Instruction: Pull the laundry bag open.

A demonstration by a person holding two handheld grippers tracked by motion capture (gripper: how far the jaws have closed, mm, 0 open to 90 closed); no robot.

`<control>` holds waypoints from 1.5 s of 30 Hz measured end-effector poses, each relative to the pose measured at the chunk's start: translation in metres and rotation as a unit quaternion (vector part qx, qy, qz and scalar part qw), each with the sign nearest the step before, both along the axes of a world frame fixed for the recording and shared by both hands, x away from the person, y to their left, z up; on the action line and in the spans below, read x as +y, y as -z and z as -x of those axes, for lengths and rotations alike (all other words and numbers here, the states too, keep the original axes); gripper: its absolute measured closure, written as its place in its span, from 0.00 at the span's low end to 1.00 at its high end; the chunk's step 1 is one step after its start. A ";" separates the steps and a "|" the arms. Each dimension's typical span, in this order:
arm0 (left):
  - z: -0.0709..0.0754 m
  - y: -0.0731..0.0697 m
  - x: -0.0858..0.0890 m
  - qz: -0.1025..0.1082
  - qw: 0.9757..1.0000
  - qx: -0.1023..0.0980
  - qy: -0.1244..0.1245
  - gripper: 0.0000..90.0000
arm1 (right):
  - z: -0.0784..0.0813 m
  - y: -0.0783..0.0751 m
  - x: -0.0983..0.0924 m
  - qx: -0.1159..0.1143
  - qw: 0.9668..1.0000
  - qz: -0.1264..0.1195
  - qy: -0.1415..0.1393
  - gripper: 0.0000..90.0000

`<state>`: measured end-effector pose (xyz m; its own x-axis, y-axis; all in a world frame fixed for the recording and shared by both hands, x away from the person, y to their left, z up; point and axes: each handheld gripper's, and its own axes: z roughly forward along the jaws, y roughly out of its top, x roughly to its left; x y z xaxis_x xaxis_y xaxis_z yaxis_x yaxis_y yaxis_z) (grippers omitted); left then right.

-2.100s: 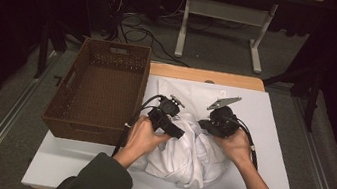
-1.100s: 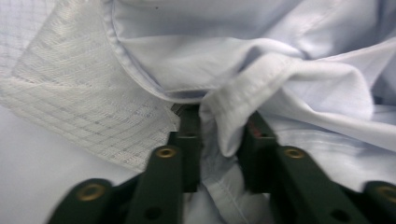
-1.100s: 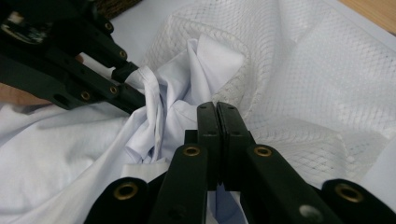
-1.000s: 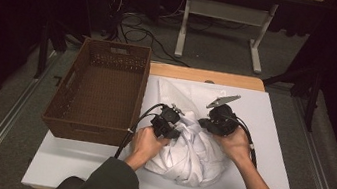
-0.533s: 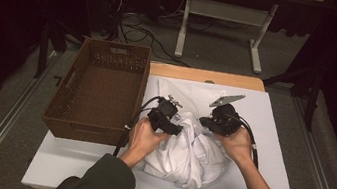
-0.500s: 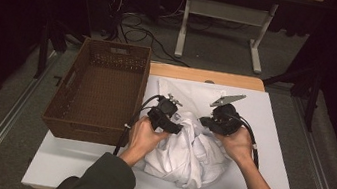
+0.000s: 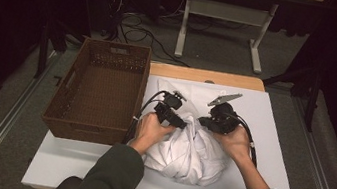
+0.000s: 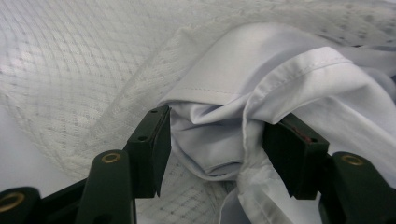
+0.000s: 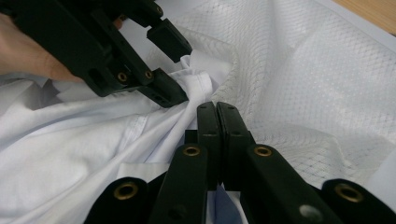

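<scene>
My left jaws [image 8: 215, 140] have just been opening, white shirt [image 7: 188, 150] loose between them; my right jaws [image 9: 217, 135] are pinched shut on its fabric.

Dim, dark surroundings; bright table; gripper views sharp, evenly lit

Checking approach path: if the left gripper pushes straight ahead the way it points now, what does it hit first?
Likely the white shirt: a bunched fold already sits between the left gripper's open jaws, with the mesh bag behind it.
</scene>
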<state>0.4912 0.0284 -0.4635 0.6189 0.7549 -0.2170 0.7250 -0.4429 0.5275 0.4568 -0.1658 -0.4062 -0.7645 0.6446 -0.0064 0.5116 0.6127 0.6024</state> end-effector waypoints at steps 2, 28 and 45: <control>-0.003 0.003 0.000 -0.002 1.000 0.004 0.000 0.47 | 0.000 0.001 0.001 0.000 1.000 0.000 0.000 1.00; 0.037 -0.021 -0.003 0.026 0.995 -0.032 0.091 0.97 | -0.001 -0.002 -0.001 -0.005 1.000 -0.004 0.011 1.00; 0.040 0.001 -0.023 0.009 0.996 -0.018 0.081 0.97 | 0.009 -0.011 0.008 -0.017 0.999 -0.032 -0.010 1.00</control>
<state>0.4515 0.0052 -0.4640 0.7404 0.6404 -0.2044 0.6248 -0.5434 0.5606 0.4475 -0.1578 -0.3956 -0.7776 0.6288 0.0077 0.4779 0.5829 0.6572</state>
